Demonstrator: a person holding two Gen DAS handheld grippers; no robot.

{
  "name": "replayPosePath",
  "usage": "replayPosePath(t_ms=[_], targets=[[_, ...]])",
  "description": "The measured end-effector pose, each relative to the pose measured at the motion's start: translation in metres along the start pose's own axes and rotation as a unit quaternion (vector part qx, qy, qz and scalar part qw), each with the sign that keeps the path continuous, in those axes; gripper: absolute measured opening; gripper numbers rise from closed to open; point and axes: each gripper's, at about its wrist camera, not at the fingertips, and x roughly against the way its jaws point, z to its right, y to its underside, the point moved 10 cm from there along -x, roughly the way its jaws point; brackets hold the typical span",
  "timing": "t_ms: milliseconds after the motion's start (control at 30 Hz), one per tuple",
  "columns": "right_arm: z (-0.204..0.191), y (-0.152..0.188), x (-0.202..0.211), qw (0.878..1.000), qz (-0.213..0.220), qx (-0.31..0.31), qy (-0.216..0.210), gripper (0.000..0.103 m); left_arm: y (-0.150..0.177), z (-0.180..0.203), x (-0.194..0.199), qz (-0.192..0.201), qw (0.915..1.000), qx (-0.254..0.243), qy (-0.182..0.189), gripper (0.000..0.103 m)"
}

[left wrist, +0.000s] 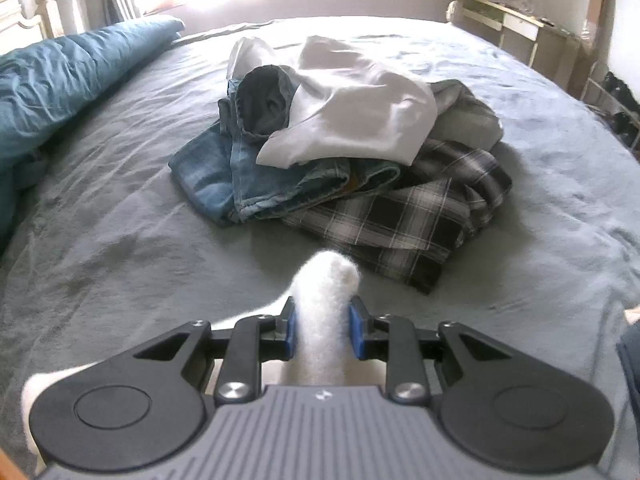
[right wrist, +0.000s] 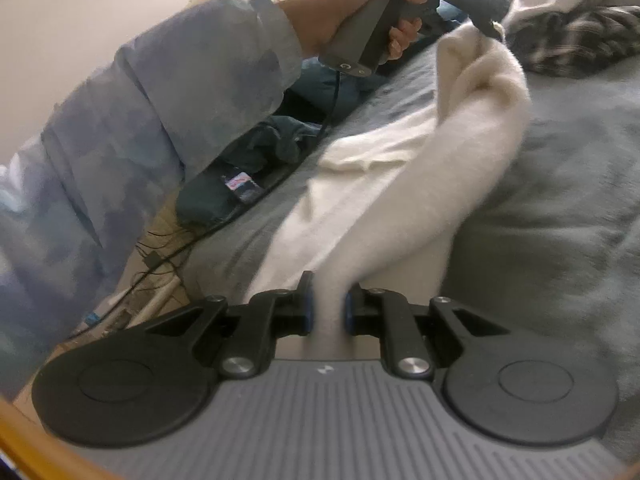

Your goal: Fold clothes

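Under fleece [right wrist: 460, 152], bed [right wrist: 560, 200] partly hidden.

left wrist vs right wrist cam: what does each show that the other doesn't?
Left wrist only: the folded blue jeans, a white shirt on top of the pile, a teal duvet and a cream side desk.

Right wrist only: the person's left hand holding the left gripper's handle, a pale blue sleeve, a black cable, and the right gripper.

Both: the fluffy white garment pinched by each gripper, the black-and-white plaid shirt, the grey bedsheet.
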Motion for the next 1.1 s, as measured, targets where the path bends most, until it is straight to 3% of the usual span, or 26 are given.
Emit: replayPosePath(t_ms=[233,533,800,1100], targets=[[-0.035,-0.017,-0.011,0.999,0.004,0.028,-0.027,0.013,-0.005,-0.046,0.033,0.018,0.9988,0.037,0.025,0.026],[-0.077,-0.018,-0.046,0.995,-0.032,0.085,-0.039,0.013,0.007,-0.128,0.062,0.035,0.9946,0.09,0.037,0.026],[-0.102,-0.015,-0.086,0.99,-0.068,0.112,-0.052,0.013,0.029,-0.194,0.058,0.036,0.9908,0.125,0.038,0.026],[-0.121,-0.005,-0.123,0.983,-0.103,0.142,-0.046,0.013,0.051,-0.241,0.044,0.034,0.9888,0.138,0.047,0.026]])
